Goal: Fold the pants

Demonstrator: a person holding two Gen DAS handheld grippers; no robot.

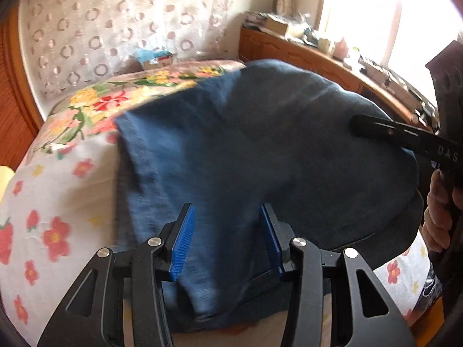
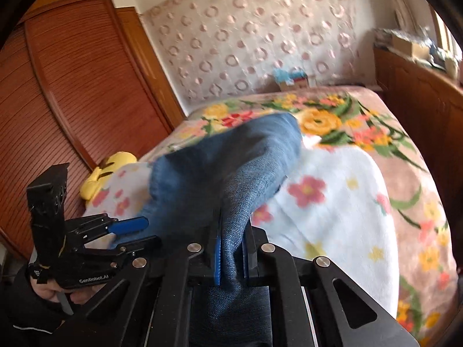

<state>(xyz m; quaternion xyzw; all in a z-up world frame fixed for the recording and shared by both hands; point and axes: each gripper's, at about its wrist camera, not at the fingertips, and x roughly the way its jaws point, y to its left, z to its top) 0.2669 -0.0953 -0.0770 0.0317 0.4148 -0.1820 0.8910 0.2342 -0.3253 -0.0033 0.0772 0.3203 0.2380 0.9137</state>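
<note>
Pants pinched in right tongs, over bed.

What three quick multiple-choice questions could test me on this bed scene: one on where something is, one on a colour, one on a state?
1. Where do the pants lie?
A. on the flowered bedspread
B. on the wooden wardrobe
C. on the floor

2. What colour are the gripper pads?
A. red
B. blue
C. white

3. What is the right gripper doing?
A. hanging open and empty
B. clamped on a fold of denim
C. holding the yellow toy

Answers: 1 A, blue fabric spreads over the floral cover. 2 B, ribbed blue strips line the fingers. 3 B, cloth is pinched between its pads.
</note>
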